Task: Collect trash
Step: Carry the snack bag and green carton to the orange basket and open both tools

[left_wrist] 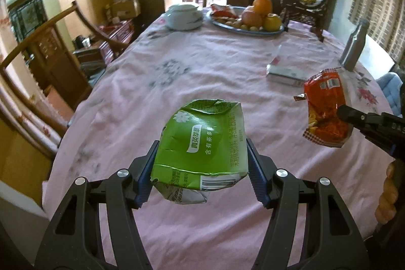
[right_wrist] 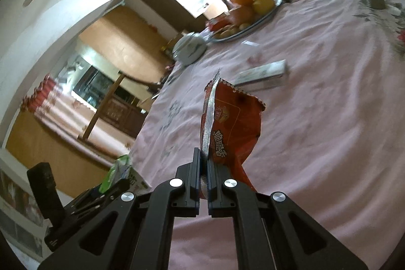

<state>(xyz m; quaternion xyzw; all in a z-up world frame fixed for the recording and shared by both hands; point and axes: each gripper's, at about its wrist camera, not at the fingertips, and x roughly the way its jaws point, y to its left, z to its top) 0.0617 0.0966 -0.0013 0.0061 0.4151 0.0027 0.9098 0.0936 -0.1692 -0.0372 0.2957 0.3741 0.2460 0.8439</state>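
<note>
Crumpled green carton (left_wrist: 200, 143) pinched between the spread jaws of the left hand-held gripper (left_wrist: 201, 163) above the desk (left_wrist: 202, 67), red snack wrapper (right_wrist: 227, 128) clamped in the tightly closed right hand-held gripper (right_wrist: 202, 168), fruit plate (left_wrist: 276, 30), white box (left_wrist: 283, 70) and grey bottle (left_wrist: 354, 44) farther back.

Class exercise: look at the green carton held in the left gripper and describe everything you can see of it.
The green carton is a crumpled drink box, seemingly of coated paperboard, bright green with white Chinese lettering, a white flower mark near its top and a barcode on the white panel at its lower end. Its top is dented and folded in, and its sides are creased. It hangs above the pink tablecloth, clear of it, clamped on both sides by the blue pads of the left gripper. Nothing else touches it.
</note>
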